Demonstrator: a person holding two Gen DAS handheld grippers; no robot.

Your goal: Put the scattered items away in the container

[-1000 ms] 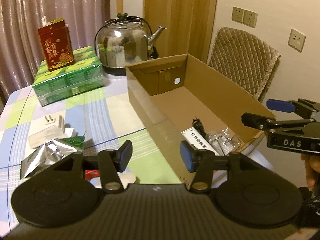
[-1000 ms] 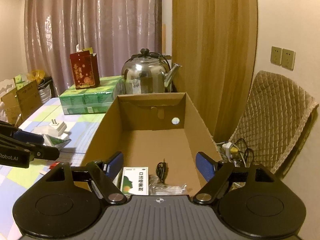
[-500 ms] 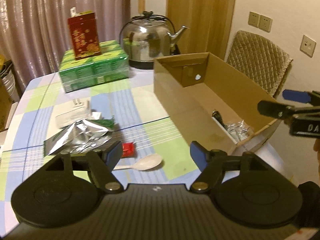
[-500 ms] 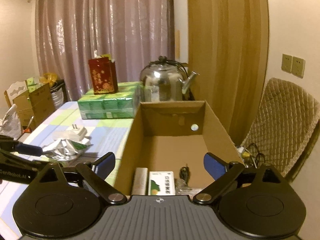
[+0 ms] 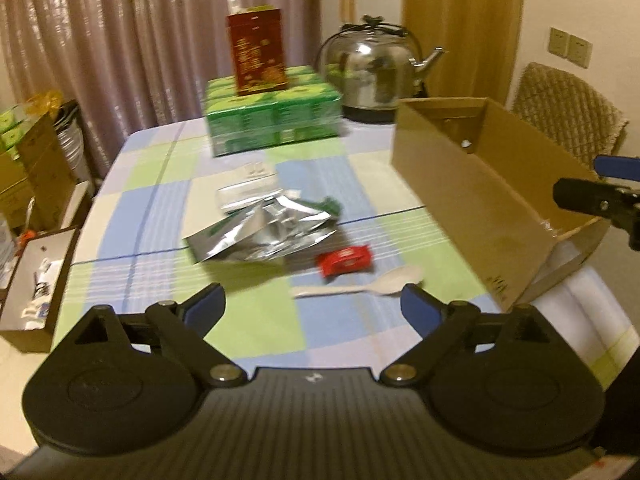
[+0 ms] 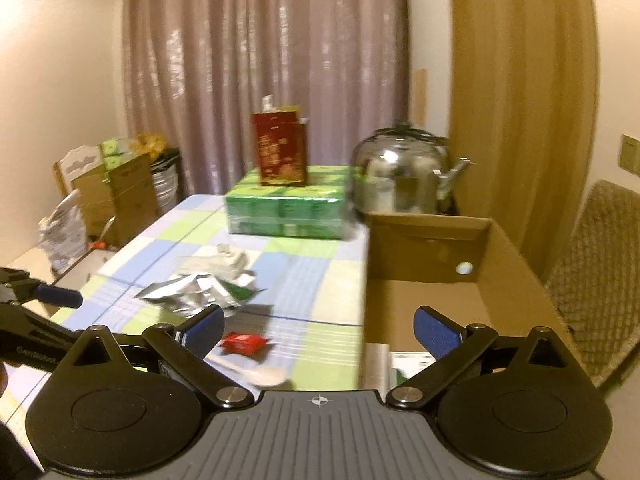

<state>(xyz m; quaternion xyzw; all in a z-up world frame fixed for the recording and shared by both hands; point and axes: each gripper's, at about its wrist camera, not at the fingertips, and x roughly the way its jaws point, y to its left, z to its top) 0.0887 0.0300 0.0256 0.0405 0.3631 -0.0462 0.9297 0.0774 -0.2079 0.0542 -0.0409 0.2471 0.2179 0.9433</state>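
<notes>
Right ahead of the wide-open, empty left tool [image 5: 313,299] lies the spoon [image 5: 360,287], sideways, bowl toward the box [image 5: 480,200].

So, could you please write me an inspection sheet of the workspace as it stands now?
Surface: table with checked cloth.
Job's things: open box at the right; foil pouch, red packet, spoon and white plug lie on the cloth.
Clutter: green packs with a red carton on top; kettle.
Grippers: left gripper and right gripper open, holding nothing.
Cables: nothing seen.
Surroundings: curtain, chair, cartons on the floor.
</notes>
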